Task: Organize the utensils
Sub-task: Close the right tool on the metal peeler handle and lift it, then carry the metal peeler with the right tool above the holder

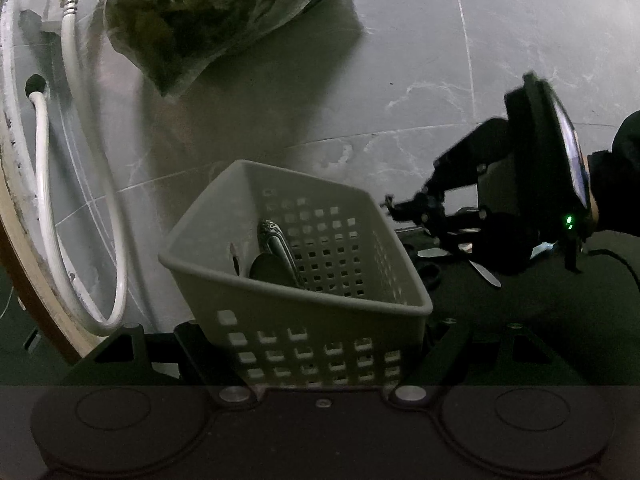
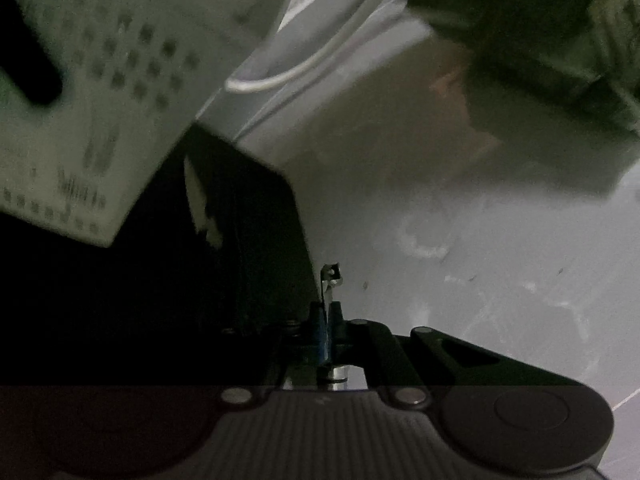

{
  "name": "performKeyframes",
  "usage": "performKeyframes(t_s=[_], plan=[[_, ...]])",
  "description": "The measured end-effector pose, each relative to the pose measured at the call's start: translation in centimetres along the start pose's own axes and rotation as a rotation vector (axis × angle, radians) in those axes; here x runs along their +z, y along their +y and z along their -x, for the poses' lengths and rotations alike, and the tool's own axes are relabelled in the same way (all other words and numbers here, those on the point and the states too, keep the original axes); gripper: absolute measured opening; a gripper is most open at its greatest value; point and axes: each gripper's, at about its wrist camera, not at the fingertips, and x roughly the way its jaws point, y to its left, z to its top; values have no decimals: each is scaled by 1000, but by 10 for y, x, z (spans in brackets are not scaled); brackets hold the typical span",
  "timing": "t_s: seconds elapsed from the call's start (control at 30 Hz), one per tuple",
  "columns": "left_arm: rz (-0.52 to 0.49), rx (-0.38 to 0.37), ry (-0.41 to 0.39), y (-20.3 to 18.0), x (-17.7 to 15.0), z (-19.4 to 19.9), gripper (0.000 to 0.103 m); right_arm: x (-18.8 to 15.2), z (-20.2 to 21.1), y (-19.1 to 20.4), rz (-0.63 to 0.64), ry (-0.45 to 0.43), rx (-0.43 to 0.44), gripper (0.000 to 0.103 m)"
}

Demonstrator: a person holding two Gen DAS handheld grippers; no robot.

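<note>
holding one white basket (image 1: 304, 320) with two utensils (image 1: 276, 252) inside, left hand-held gripper (image 1: 316, 364) clamped; right hand-held gripper (image 2: 328, 316) pinching one utensil

we see a matt perforated plastic basket (image 1: 296, 276), a glossy metal utensil (image 1: 280, 250), marbled stone tile (image 1: 420, 60).

the right gripper (image 1: 394, 205) is matte black with a green led, silver screws, and apparently blue-lined fingers (image 2: 322, 330).
</note>
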Motion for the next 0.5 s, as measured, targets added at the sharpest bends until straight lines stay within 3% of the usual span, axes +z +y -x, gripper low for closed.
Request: performKeyframes(t_s=[0.5], plan=[[-32, -47, 8, 18, -8, 12, 80, 51, 46, -13, -201, -112, -104, 0]])
